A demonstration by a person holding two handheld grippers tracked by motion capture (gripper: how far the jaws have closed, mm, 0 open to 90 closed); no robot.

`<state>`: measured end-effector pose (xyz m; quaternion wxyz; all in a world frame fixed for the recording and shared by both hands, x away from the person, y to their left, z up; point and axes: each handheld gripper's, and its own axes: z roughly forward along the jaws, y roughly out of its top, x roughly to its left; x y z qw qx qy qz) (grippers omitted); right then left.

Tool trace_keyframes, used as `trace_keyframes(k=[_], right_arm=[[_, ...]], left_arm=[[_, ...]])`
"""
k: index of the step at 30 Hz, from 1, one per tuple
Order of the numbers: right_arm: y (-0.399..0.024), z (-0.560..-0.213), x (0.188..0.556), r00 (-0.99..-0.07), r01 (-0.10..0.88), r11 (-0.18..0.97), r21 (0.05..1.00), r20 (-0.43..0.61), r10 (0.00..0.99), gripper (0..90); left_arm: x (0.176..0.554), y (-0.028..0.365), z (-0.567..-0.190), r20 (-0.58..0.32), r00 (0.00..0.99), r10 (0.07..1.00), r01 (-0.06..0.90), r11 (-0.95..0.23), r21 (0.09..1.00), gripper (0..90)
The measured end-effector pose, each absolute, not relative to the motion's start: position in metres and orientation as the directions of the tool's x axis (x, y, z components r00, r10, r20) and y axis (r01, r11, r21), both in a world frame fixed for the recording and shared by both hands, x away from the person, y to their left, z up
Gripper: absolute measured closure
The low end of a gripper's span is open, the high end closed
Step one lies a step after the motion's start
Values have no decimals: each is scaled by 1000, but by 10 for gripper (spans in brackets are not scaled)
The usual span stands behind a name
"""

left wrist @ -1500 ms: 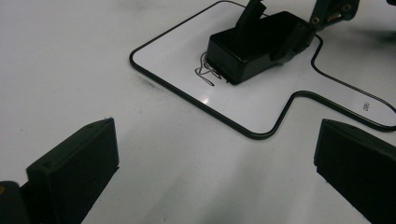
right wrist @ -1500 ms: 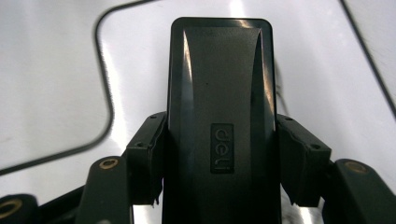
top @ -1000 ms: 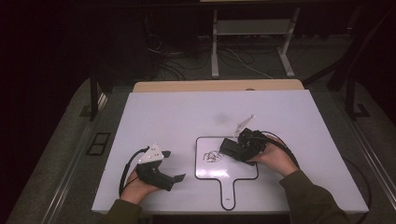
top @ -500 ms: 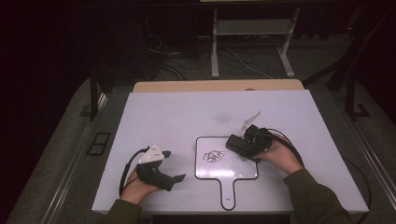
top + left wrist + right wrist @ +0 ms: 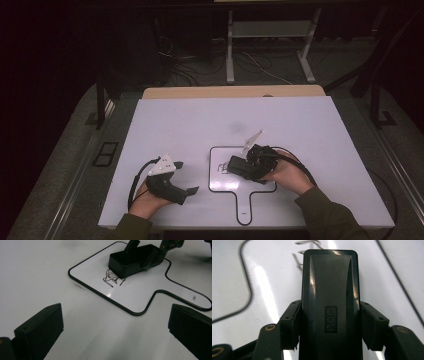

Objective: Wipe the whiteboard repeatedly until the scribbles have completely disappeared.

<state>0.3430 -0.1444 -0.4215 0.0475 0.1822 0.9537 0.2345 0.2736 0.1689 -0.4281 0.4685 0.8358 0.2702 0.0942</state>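
Right tongs on the eraser, left tongs parked wide

Our right hand (image 5: 287,175) reaches in from the bench's near right, and its tongs (image 5: 329,327) pinch a black eraser (image 5: 329,290) by its sides, flat on the small paddle-shaped whiteboard (image 5: 260,200), right up against the scribble (image 5: 110,280) in the upper left of the board's square part. Our left hand (image 5: 147,197) rests low near the bench's front edge, and its tongs (image 5: 182,177) are spread wide, holding nothing, just left of the whiteboard. The white bench (image 5: 200,120) has loads of bare room beyond both hands, and the board's handle runs close to the front edge.
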Motion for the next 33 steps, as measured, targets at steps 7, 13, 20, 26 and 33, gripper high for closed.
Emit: trace_keyframes(k=[7,13,20,26,33], right_arm=[[-136,-421,338,-937,313,829,464,7,350,387],[-149,-421,347,-914,361,810,463,4,405,387],[-170,-422,360,-881,417,783,462,-6,473,387],[-191,-422,370,-834,486,742,462,-8,551,388],[-187,-421,367,-843,478,750,456,-2,538,387]], left_arm=[[273,169,-428,-95,836,540,363,-415,835,0],[273,169,-428,-95,837,540,362,-415,834,0],[273,169,-428,-97,836,540,365,-415,833,0],[273,169,-428,-97,836,540,365,-416,833,0],[273,168,-428,-99,836,540,366,-415,833,0]])
